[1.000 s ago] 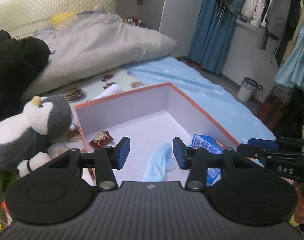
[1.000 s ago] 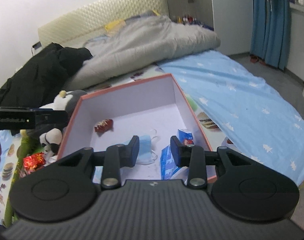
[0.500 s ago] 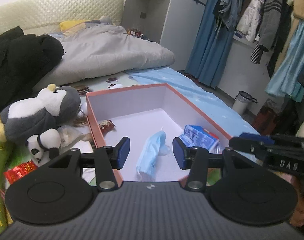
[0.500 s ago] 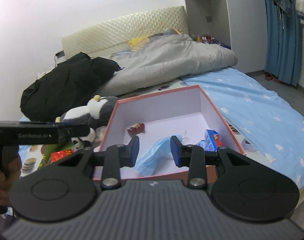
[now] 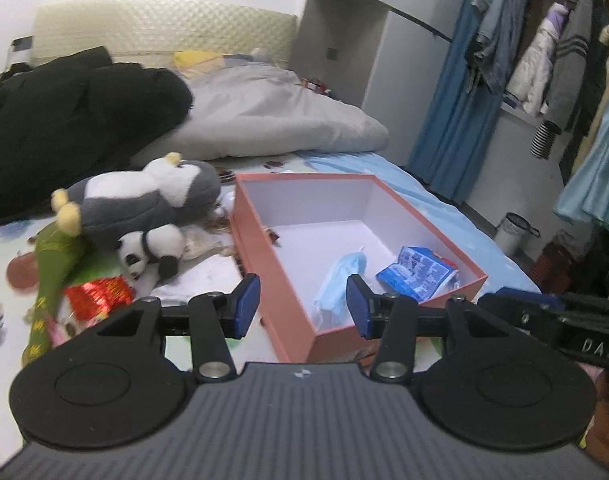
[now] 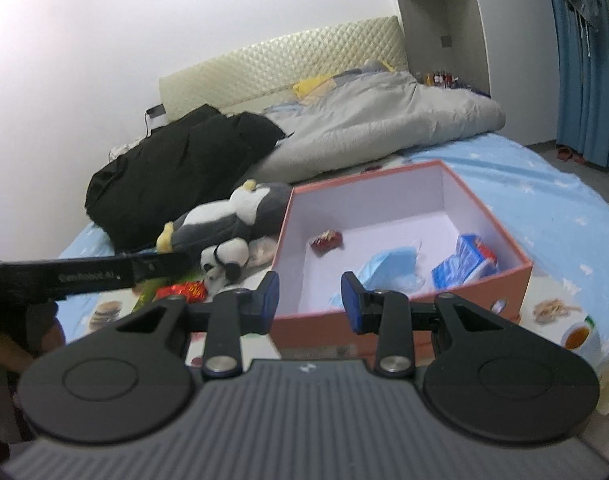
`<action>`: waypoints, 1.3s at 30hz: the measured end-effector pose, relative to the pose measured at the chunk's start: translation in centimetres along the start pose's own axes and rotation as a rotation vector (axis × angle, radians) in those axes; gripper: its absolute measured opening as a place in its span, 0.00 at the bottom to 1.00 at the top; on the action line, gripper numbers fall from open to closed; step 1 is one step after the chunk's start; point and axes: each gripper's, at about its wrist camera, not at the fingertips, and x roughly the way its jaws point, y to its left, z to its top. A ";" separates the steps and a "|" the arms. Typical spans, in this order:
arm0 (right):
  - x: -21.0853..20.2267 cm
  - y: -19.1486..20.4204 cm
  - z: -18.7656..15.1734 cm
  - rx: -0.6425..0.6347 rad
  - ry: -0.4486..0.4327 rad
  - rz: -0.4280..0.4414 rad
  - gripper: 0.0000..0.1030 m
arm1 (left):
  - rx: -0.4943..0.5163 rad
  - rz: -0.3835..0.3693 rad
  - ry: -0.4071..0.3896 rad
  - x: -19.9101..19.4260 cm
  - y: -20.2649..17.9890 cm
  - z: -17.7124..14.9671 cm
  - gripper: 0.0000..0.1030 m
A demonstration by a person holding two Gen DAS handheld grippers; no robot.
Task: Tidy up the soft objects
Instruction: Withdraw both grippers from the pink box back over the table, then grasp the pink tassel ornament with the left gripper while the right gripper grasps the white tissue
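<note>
Both tongs, left [image 5: 302,308] and right [image 6: 309,301], hang spread and empty. The penguin [image 5: 144,200] lies on the bed left of the box [image 5: 292,320], long axis crosswise, nearer the left tongs.

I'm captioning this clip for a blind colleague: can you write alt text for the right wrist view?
An open, empty right gripper hovers at the near edge of a pink box on a bed; a blue face mask, a blue packet and a red wrapper lie inside. Left of the box lie a penguin plush and a small panda plush.
</note>
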 end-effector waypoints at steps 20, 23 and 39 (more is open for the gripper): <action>1.8 8.0 -5.6 -0.107 0.142 0.136 0.36 | -0.126 0.204 0.012 -6.5 6.1 -8.5 0.58; 2.8 8.4 -5.9 -0.121 0.156 0.127 0.36 | -0.134 0.224 0.019 -6.0 6.9 -9.0 0.58; 10.4 10.0 -6.8 -0.199 0.222 0.178 0.59 | -0.133 0.289 0.069 2.8 14.2 -10.3 0.61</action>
